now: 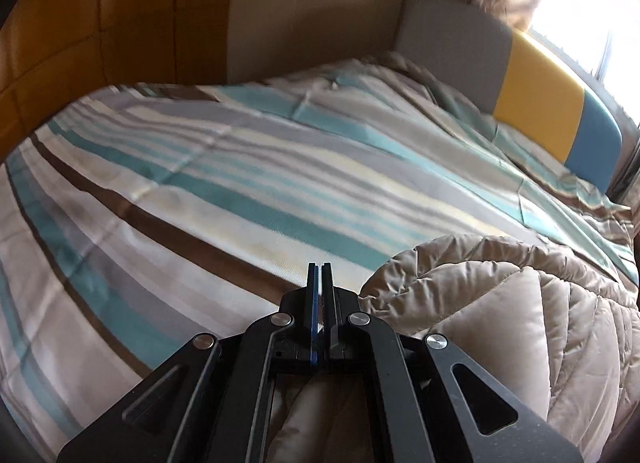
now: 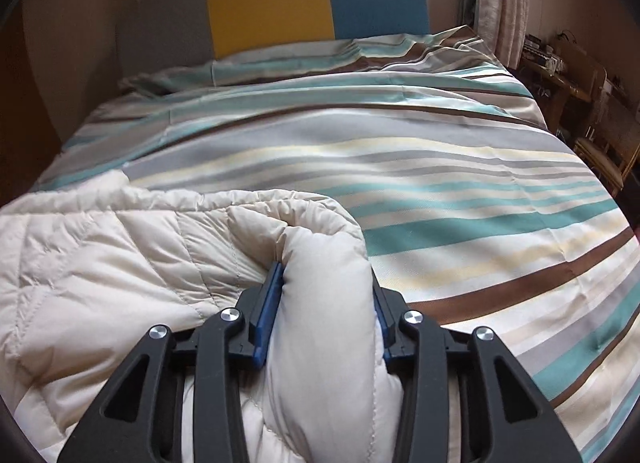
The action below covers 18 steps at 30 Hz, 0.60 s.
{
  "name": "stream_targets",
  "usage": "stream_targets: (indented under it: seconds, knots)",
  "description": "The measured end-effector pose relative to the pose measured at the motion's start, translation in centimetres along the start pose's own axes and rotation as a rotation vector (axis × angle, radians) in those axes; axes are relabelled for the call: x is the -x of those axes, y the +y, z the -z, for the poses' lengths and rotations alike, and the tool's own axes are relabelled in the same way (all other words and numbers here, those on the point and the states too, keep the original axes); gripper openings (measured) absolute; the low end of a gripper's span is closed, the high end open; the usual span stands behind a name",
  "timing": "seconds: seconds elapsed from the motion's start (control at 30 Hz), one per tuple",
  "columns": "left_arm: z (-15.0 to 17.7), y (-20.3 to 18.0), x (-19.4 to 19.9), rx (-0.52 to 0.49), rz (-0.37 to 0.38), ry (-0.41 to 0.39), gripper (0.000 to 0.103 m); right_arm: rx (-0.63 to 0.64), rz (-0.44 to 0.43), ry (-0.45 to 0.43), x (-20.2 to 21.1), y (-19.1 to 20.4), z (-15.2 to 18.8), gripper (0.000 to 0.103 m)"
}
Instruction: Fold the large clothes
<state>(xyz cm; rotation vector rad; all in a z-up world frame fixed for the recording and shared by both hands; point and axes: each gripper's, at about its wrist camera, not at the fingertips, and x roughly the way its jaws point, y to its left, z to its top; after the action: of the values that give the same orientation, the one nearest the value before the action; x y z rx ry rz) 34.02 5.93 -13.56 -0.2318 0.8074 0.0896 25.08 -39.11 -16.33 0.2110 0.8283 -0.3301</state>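
Right tool [image 2: 326, 283] clamps a thick puffy roll of beige quilted coat [image 2: 120, 255] lying on the striped bed [image 2: 440, 183]; left tool [image 1: 320, 269] clenched empty beside the coat. The slick bulk could slip free.

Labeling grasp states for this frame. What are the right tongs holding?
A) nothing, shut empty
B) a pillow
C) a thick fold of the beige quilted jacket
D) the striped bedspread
C: in the right wrist view the right tongs are closed around a puffy fold of the beige quilted jacket, which bulges between the blue pads.
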Motion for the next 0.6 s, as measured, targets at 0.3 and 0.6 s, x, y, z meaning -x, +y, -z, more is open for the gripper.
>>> stream_targets:
  seconds: [0.3,0.6]
  knots:
    - [1.2,0.2,7.9,-0.061,0.086,-0.042,0.000,-0.020,-0.067,-0.174,5.8,-0.3,0.4,0.052]
    - [5.2,-3.1,12.1,-0.172,0.191,-0.097,0.084,0.060,-0.200,-0.226,11.6,4.0,0.8,0.052]
